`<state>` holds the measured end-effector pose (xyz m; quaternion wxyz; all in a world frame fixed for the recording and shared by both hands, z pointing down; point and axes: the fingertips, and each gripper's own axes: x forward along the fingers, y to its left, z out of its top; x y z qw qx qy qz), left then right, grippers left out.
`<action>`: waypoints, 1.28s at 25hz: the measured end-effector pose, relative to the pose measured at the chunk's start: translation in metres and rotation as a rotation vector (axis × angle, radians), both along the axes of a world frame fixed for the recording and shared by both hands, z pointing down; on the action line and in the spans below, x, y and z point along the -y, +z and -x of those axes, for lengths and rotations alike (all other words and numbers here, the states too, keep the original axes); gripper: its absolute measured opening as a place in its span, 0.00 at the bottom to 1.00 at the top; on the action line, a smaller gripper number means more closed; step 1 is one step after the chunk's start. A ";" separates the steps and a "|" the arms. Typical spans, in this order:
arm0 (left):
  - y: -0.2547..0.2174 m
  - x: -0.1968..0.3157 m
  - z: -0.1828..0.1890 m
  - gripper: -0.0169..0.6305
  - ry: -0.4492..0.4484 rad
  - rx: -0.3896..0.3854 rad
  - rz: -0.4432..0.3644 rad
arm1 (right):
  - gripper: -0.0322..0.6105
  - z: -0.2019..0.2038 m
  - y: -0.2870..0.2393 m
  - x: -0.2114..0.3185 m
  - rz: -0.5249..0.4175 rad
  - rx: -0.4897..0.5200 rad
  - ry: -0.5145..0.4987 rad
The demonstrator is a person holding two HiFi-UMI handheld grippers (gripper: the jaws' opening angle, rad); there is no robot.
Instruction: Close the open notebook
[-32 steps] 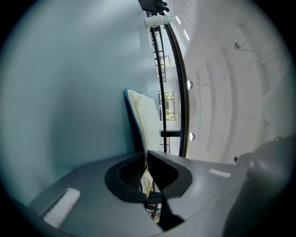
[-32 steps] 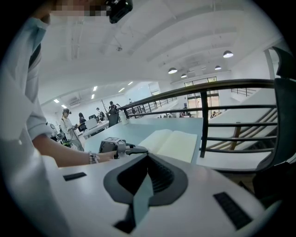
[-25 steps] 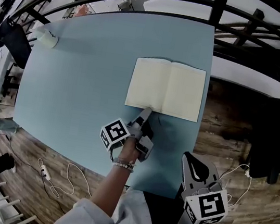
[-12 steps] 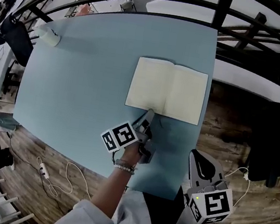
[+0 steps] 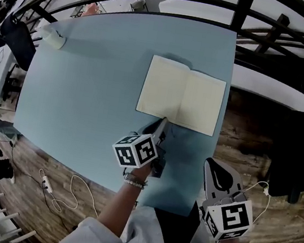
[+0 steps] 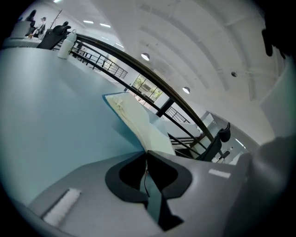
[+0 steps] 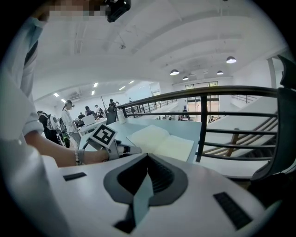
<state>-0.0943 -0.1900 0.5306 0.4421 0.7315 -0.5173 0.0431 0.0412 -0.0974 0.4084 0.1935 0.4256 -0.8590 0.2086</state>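
Note:
An open notebook (image 5: 182, 94) with blank cream pages lies near the right edge of the light blue table (image 5: 90, 79). My left gripper (image 5: 163, 121) sits at the notebook's near edge, just left of the spine, shut on the left half. That half (image 6: 134, 118) stands tilted up off the table, rising from the jaw tips of the left gripper (image 6: 147, 155). My right gripper (image 5: 208, 164) hangs off the table's near right corner, shut with nothing in it. In the right gripper view, beyond the right gripper (image 7: 148, 157), lie the notebook (image 7: 162, 141) and the left gripper (image 7: 134, 149).
A white bottle (image 5: 53, 39) stands at the table's far left corner. A black railing (image 5: 267, 45) runs along the far and right sides. A white cable (image 5: 66, 190) lies on the wooden floor, and a black chair (image 5: 293, 152) stands to the right.
The left gripper has rolled at the wrist, its marker cube turning over. The notebook's left half has lifted, its far left corner now higher. The right gripper has stayed in place.

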 end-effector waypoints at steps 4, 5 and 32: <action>-0.001 0.000 -0.006 0.05 0.079 0.108 -0.032 | 0.05 -0.002 0.001 0.006 -0.003 -0.004 -0.001; -0.002 -0.001 -0.008 0.05 0.098 0.131 -0.041 | 0.05 -0.003 0.002 0.007 -0.003 -0.003 0.001; -0.005 -0.005 -0.027 0.05 0.358 0.373 -0.167 | 0.05 0.052 0.030 0.077 -0.066 0.073 -0.244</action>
